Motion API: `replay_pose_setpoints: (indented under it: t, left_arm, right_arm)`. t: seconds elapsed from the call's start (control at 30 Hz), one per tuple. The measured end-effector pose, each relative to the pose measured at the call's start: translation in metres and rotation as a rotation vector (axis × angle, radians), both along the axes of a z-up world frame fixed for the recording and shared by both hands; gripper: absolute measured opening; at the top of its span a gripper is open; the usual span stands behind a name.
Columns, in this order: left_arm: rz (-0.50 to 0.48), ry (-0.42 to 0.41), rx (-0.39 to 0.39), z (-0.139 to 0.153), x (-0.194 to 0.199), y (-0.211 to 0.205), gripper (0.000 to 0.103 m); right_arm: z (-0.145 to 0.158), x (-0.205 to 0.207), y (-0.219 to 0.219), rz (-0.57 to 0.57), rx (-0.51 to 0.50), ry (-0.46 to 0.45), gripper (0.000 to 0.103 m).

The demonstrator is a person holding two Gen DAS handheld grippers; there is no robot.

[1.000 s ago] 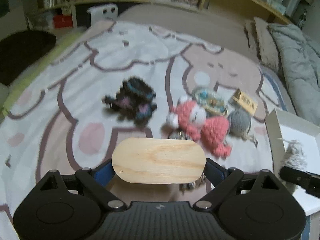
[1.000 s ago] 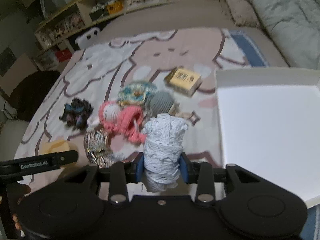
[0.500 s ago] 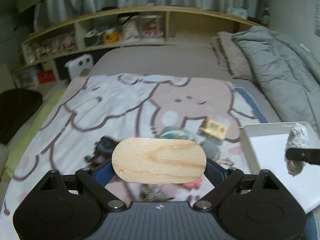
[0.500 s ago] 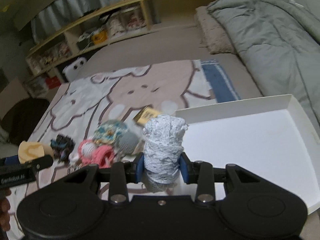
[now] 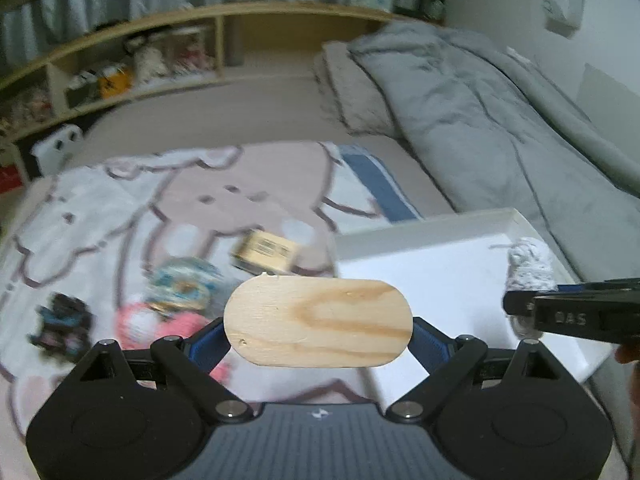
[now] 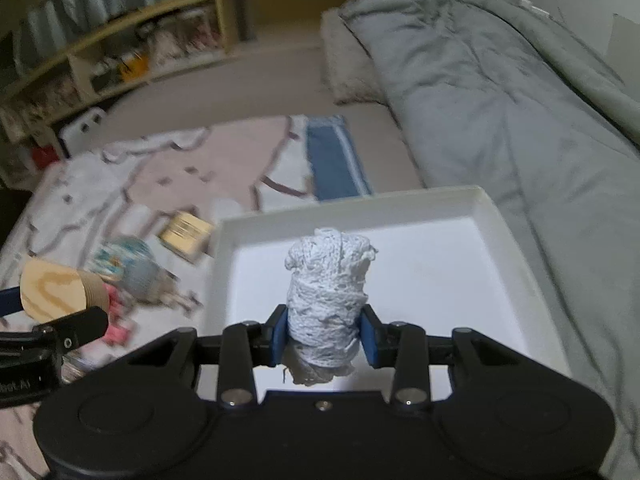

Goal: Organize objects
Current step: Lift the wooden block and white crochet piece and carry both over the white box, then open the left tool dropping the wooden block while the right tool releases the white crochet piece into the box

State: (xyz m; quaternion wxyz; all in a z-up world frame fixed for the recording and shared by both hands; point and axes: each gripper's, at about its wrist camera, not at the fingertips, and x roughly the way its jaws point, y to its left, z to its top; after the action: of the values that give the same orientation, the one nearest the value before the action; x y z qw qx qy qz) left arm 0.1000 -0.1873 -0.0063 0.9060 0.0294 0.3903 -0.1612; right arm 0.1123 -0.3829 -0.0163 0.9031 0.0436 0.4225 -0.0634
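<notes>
Crocheted toys (image 5: pixel 168 304), seemingly, motion-blurred

The tray (image 6: pixel 490 216) lies right of the box (image 6: pixel 185 235), left of the duvet (image 6: pixel 520 92).

We see a pale wood block (image 5: pixel 318 322), smooth w/ clear grain, matt. The white yarn bundle (image 6: pixel 326 312) looks rough, knitted cloth. White tray (image 6: pixel 492 216): smooth matt plastic or card, can't tell which. Gripper bodies are matt black plastic w/ shiny metal screws; fingers (image 6: pixel 277 334) have blue pads. Printed blanket (image 5: pixel 120 208) soft cloth; grey duvet (image 6: pixel 500 92) quilted fabric; shelf (image 5: pixel 224 20) light wood
</notes>
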Motion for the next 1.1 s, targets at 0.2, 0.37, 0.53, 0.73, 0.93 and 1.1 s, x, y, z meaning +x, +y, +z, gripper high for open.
replay_pose_setpoints:
  t: [0.2, 0.37, 0.53, 0.73, 0.93, 1.1]
  left_arm:
    - [-0.054, 0.091, -0.025, -0.025, -0.007, -0.037, 0.093]
    - [-0.083, 0.133, -0.011, -0.042, -0.013, -0.055, 0.093]
    - [-0.086, 0.189, -0.012, -0.054, -0.014, -0.061, 0.093]
    - [-0.096, 0.205, -0.014, -0.058, -0.014, -0.067, 0.093]
    - [-0.12, 0.206, 0.009, -0.058, -0.013, -0.069, 0.099]
    - [-0.14, 0.193, 0.032, -0.057, -0.015, -0.07, 0.101]
  right_arm:
    - [-0.015, -0.008, -0.015, 0.01, -0.041, 0.082, 0.038]
    - [-0.027, -0.017, -0.026, 0.018, -0.052, 0.133, 0.038]
    - [-0.036, -0.02, -0.042, -0.02, -0.033, 0.16, 0.038]
    - [-0.046, -0.019, -0.047, -0.028, -0.026, 0.194, 0.038]
    - [-0.049, -0.015, -0.045, -0.039, -0.047, 0.207, 0.062]
    - [-0.047, -0.016, -0.05, -0.071, -0.003, 0.202, 0.068]
